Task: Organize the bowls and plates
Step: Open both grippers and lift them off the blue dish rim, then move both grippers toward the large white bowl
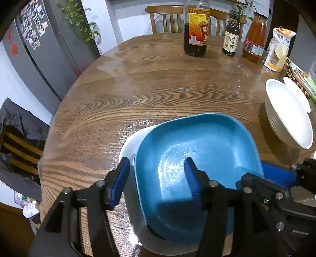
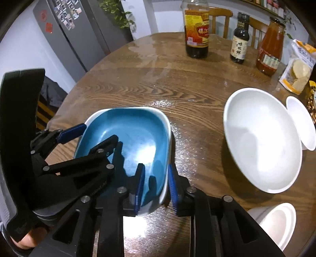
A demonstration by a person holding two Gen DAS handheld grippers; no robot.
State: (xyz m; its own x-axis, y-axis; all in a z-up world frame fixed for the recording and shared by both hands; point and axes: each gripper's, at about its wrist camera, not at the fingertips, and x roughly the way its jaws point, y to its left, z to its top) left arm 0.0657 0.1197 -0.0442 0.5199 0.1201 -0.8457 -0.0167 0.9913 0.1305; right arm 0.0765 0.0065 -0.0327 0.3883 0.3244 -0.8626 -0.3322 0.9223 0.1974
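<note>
A squarish dish, blue inside and white outside [image 1: 199,150] [image 2: 136,136], sits on the round wooden table [image 1: 138,94]. My left gripper [image 1: 156,178] straddles its left rim, one finger outside and one inside, jaws wide apart. My right gripper [image 2: 156,185] straddles its near right rim, pads close to the wall on both sides; contact is unclear. Each gripper shows in the other's view: the right [image 1: 276,178], the left [image 2: 86,136]. A large white bowl [image 2: 262,138] [image 1: 286,112] stands to the right, with a smaller white dish [image 2: 302,122] behind it and another [image 2: 276,221] nearer.
At the table's far side stand a vinegar bottle [image 2: 197,29], a small dark sauce bottle [image 2: 240,39], an orange sauce jar [image 2: 270,51] and a snack bag [image 2: 298,69]. Wooden chairs [image 1: 164,17] stand behind. A grey fridge [image 1: 45,51] is at the left.
</note>
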